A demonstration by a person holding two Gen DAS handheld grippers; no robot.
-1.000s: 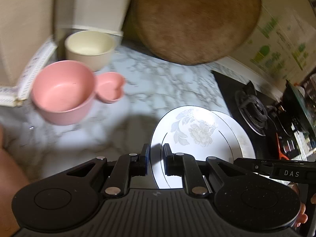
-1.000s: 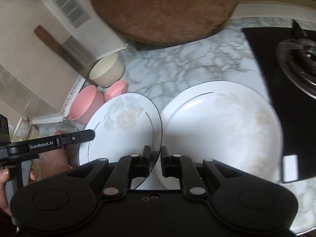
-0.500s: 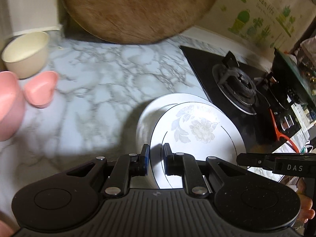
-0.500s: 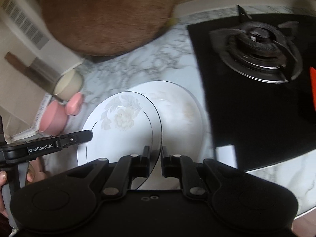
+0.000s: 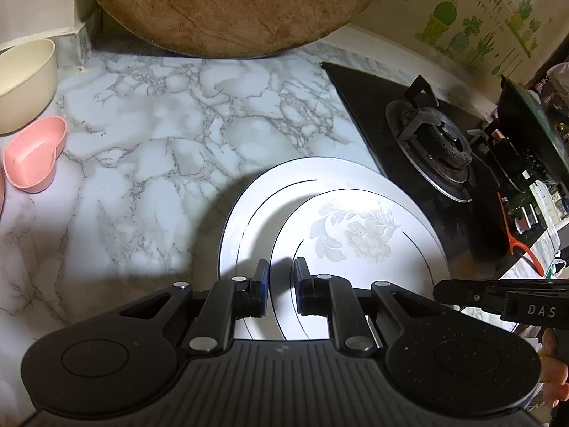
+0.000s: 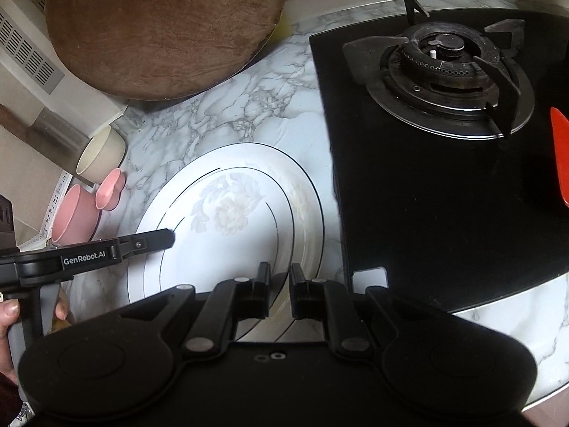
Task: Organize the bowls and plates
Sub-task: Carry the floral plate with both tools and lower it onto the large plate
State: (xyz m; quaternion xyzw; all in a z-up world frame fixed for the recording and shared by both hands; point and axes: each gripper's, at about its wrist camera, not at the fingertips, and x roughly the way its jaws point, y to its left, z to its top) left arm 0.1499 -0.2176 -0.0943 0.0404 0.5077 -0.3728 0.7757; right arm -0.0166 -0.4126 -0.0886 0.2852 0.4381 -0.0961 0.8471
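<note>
The smaller white round plate with a pale flower print (image 5: 359, 245) is pinched by its rim from two sides: the left hand-held gripper (image 5: 281, 286) has its narrow-set jaws closed on the plate's left edge, and the right hand-held gripper (image 6: 279, 290) grips the opposite edge with its jaws just as close together. In the left wrist view the flowered plate runs forward and to the right from the left hand-held gripper's fingertips, and the tip of the right one reaches in from the right edge of the picture. Directly beneath it lies a larger white round plate with a thin dark ring (image 5: 270, 185) on the white marble-patterned table (image 5: 149, 135) — whether the two plates touch cannot be told. The larger plate shows as a crescent to the left of and beyond the held one, and its right edge sits just beside the black glass gas stove (image 6: 426, 192). Well off to the left stand a cream round bowl (image 5: 21, 82), a pink heart-shaped dish (image 5: 33, 154) and a pink round bowl (image 6: 73, 215). A brown round wooden board (image 5: 231, 3) leans at the back.
</note>
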